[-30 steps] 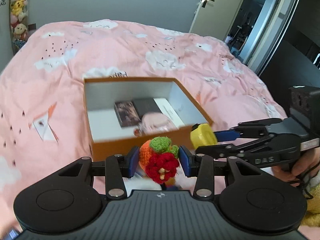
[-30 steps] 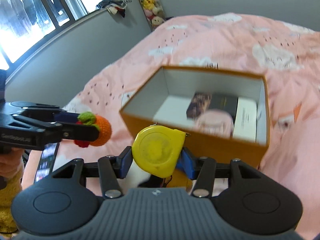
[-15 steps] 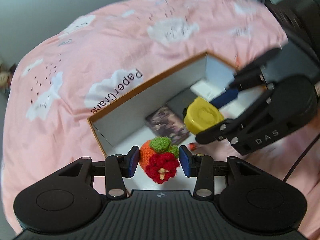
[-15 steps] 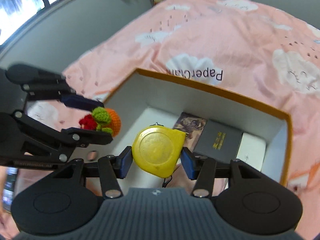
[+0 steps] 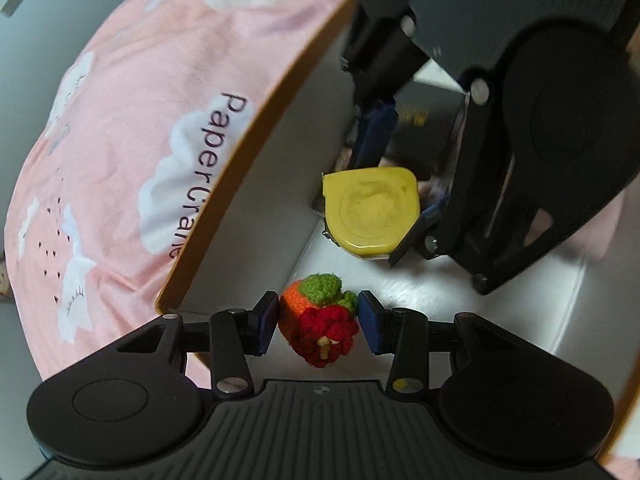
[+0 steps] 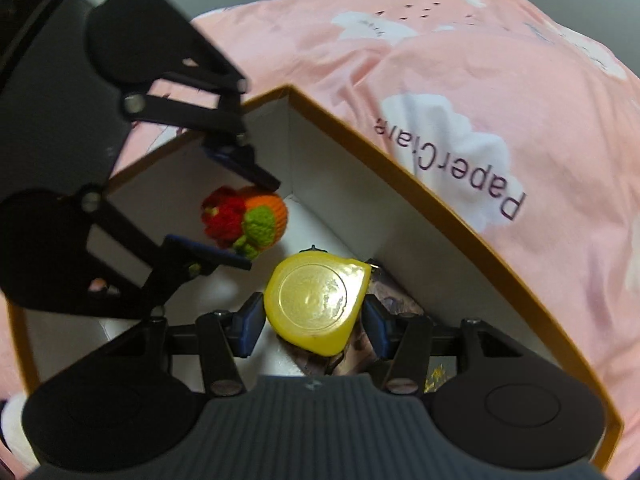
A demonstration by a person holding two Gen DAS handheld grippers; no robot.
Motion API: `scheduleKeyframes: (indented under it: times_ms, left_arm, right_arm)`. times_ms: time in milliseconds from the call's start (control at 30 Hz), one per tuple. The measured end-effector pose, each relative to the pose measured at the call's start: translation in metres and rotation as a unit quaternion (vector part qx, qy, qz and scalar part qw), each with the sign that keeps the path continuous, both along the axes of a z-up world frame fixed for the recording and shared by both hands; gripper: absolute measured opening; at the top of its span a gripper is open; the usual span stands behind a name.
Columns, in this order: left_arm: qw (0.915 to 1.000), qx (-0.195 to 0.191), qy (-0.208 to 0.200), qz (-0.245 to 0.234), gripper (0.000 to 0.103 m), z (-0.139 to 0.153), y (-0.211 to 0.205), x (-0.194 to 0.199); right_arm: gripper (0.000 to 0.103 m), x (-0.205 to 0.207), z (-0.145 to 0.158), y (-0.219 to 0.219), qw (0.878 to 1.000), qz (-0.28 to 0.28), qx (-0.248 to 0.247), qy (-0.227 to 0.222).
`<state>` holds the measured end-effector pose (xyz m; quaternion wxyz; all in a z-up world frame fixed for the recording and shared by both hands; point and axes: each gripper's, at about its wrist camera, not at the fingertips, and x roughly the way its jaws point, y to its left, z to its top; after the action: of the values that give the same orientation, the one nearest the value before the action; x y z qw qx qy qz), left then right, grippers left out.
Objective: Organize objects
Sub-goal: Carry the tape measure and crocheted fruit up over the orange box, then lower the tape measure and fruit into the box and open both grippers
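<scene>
**Left wrist view: two loads lowered into one corner of the box**

Left gripper (image 5: pixel 318 322) clenched on the crochet toy (image 5: pixel 319 318); right gripper (image 6: pixel 314 326) clenched on the yellow tape measure (image 6: pixel 316 302). Both items hang inside the box (image 6: pixel 420 188), low over its white floor, near the same corner wall.

Risks, as judged:
- Grippers are close together; the right one's linkage crowds the toy's side. A careless opening could knock fingers together.
- Tape measure sits above the dark booklets (image 5: pixel 420 120); dropped from height it may bounce or scuff them.
- Toy is soft and round; released near the wall it may roll under the other gripper.

Against a second earlier: both grippers were short of the box, above the pink bedspread (image 5: pixel 120 120). Now they are inside it, tipped steeply down, grips unchanged.
</scene>
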<state>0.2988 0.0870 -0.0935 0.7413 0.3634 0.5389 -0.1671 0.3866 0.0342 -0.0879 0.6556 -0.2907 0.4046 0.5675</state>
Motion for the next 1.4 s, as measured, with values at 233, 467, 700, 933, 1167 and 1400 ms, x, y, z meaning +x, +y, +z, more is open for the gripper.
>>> scheduleKeyframes:
  times_ms: [233,467,700,933,1167,1400]
  left_arm:
    - [0.9988,0.036,0.008,-0.031,0.053,-0.016,0.005,0.002]
    - [0.9985,0.033,-0.004,-0.043,0.057,-0.015,0.015,-0.005]
    - [0.9978,0.030,-0.016,-0.057,0.055,-0.006,0.021,-0.022]
    - [0.9975,0.029,-0.029,-0.058,0.055,0.008,0.026,-0.034]
    - [0.9982,0.013,-0.042,-0.040,0.055,0.018,0.036,-0.034]
    - [0.9984,0.011,-0.038,-0.039,0.051,0.019,0.039,-0.035]
  right_arm:
    - [0.054,-0.005,-0.012,0.014,0.999,0.047,-0.008,-0.021]
    - [0.055,-0.005,-0.018,0.021,0.998,0.057,-0.006,-0.022]
    - [0.055,-0.011,-0.021,0.022,0.996,0.079,-0.015,-0.022]
    - [0.055,-0.015,-0.025,0.036,0.995,0.091,-0.029,-0.031]
    - [0.055,-0.008,-0.025,0.037,0.995,0.080,-0.031,-0.041]
    - [0.061,-0.013,-0.018,0.030,0.993,0.090,-0.041,-0.068]
